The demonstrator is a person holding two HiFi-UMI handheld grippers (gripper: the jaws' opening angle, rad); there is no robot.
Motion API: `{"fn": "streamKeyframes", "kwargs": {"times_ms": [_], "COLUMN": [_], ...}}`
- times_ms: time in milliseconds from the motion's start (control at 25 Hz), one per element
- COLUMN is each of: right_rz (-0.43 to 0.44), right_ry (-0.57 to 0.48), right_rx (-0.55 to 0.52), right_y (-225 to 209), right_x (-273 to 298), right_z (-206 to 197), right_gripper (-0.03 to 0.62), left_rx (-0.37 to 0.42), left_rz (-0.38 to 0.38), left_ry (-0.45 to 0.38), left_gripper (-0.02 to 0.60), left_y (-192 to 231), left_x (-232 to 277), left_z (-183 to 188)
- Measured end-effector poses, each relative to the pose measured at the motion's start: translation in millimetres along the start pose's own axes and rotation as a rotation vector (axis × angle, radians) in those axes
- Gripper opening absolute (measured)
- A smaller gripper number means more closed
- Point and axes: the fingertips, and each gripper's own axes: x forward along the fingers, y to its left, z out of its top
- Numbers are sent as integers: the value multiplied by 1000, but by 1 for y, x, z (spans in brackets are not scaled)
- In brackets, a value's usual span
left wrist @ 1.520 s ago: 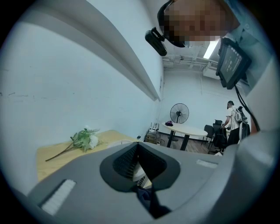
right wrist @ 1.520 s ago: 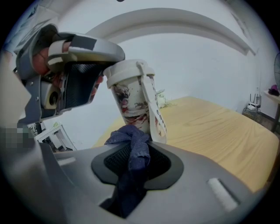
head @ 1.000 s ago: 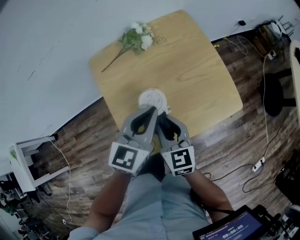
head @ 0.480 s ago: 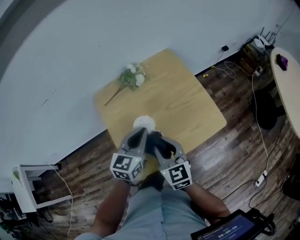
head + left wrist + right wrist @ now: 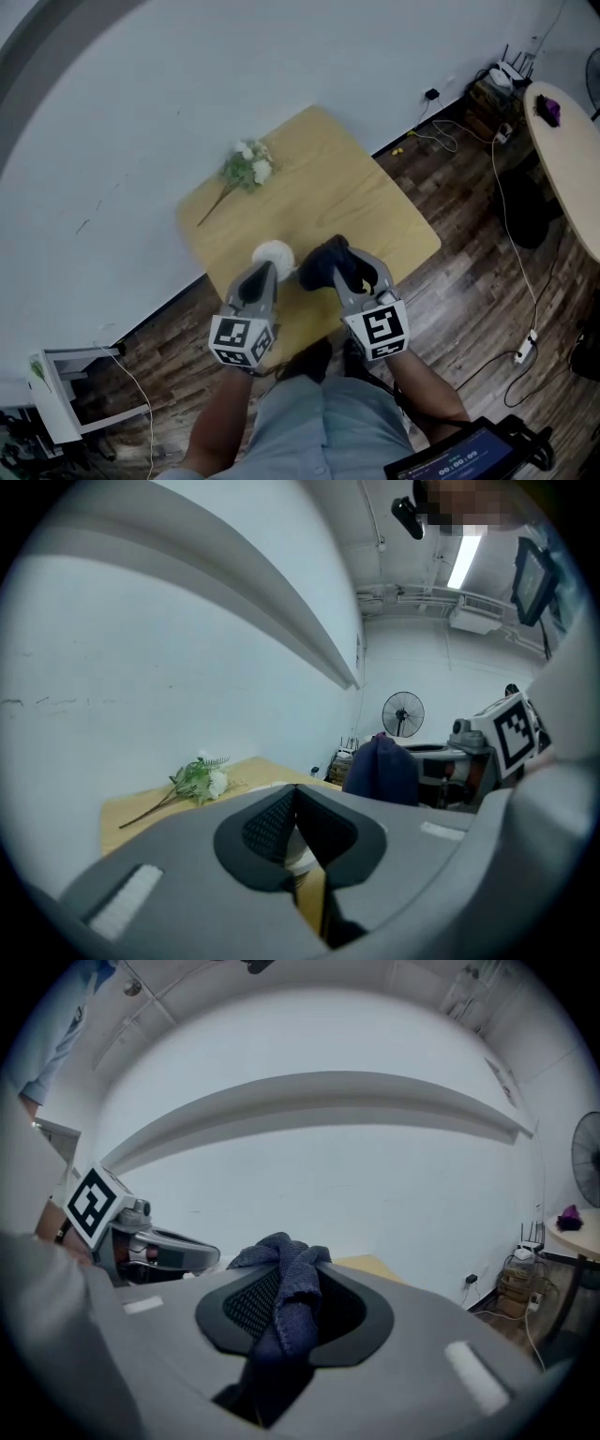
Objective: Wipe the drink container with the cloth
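Drink container (image 5: 274, 254): white, round-topped, standing on the bench near its lower-left edge in the head view, just beyond the left tool's tip; I cannot tell whether the two touch.
Cloth (image 5: 322, 264): dark blue and bunched, near the container on its right, held up above the bench.
Right tool (image 5: 343, 268): lower centre of the head view, jaws pinching the cloth, which hangs down between them in the right gripper view.
Left tool (image 5: 263, 274): jaw tips pressed together with nothing between them; in the left gripper view a bit of the white container shows through the hollow behind the tips.
Bench (image 5: 375, 211): light wood, squarish, set against a white wall.
Flowers (image 5: 242, 167): white blooms with green leaves, lying at the bench's upper-left corner, well apart from the container.
Floor (image 5: 469, 281): dark wood planks, cables trailing at the right.
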Motion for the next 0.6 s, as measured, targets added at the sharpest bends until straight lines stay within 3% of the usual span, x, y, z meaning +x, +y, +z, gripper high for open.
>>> {"fn": "streamKeyframes", "kwargs": {"times_ms": [280, 600], "right_rz": [-30, 55], "right_ry": [50, 181], "right_rx": [8, 0], "right_y": [-32, -19], "right_x": [37, 106], "right_z": [-15, -67], "right_gripper": [97, 97], "left_rx": [17, -24], "left_rz": [-5, -62], "left_ry": [3, 17], "left_gripper": [11, 11], "left_y": [3, 6], "left_x": [5, 7], "left_z": [7, 0]}}
